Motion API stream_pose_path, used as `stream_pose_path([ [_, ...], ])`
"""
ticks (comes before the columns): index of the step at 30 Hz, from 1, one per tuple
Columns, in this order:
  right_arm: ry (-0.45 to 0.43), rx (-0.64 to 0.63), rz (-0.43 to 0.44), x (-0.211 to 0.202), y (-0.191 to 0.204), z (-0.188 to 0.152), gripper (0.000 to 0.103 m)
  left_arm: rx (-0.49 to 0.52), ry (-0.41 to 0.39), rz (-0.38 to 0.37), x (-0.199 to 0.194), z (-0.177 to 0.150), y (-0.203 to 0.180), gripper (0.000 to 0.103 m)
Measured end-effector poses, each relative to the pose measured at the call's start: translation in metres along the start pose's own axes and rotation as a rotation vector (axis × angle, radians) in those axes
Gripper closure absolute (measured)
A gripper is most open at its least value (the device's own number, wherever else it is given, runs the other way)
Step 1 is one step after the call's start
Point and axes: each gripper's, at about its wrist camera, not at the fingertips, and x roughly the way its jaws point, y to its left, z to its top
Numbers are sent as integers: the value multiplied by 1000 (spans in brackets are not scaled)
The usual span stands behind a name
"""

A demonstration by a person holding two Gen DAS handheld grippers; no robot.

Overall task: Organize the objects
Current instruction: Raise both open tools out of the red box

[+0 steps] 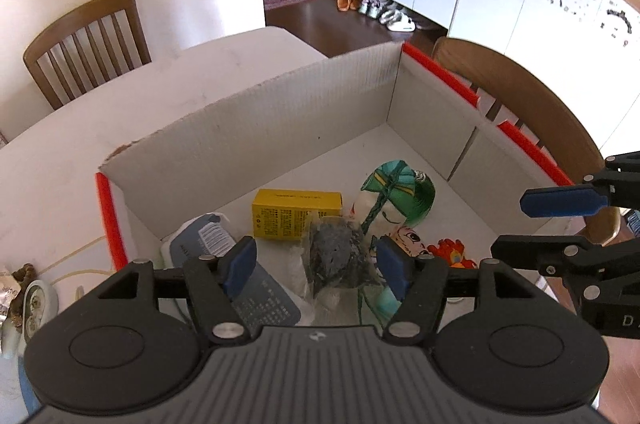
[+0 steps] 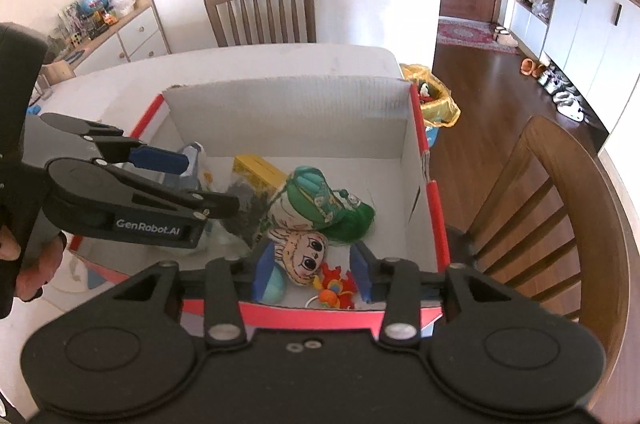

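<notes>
A: Left gripper (image 1: 316,266), state?
B: Fingers spread, nothing pinched. Through the gap between them shows a clear bag of dark stuff (image 1: 340,260), lying in the cardboard box (image 1: 256,128) with red edge strips.

A: Right gripper (image 2: 314,274)?
B: Fingers apart too, gripping nothing. Seen between them is a cloth doll face (image 2: 300,256); an orange-red toy (image 2: 334,290) lies near the right finger, a teal ball (image 2: 276,284) shows just beside the left finger.

A: Rest of the box?
B: Beyond the left gripper's fingers: a yellow carton (image 1: 294,214) with small black print, too fine to read. Partly behind its left finger, a blue-grey pack (image 1: 224,264) with a barcode and white text, unreadable. Past its right finger, a green-and-white figure bag (image 1: 396,198).

A: Any writing that reads?
B: "GenRobot.AI" in white on the left gripper's side, in the right wrist view. The right gripper's body shows "D" at the left view's edge, cut off.

A: Support?
B: Box sits on a white bench (image 1: 120,112); wooden chairs (image 2: 260,10) around it.
</notes>
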Motion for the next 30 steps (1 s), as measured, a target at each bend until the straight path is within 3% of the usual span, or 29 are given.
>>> stream_pose_path([
  [10, -45, -16, 24, -22, 10, 0, 51, -44, -102, 4, -48, -12, 9, 37],
  [13, -59, -24, 20, -26, 15, 0, 39, -63, -134, 9, -62, -18, 12, 33],
  [17, -67, -30, 20, -28, 23, 0, 37, -87, -163, 9, -79, -26, 17, 30],
  [20, -78, -33, 22, -32, 30, 1, 28, -98, -179, 7, -90, -32, 22, 24],
  [25, -100, -23, 25, -37, 44, 5, 16, -116, -213, 19, -108, -44, 34, 23],
  [30, -120, -22, 40, -38, 66, 9, 9, -150, -227, 26, -121, -62, 56, 18],
])
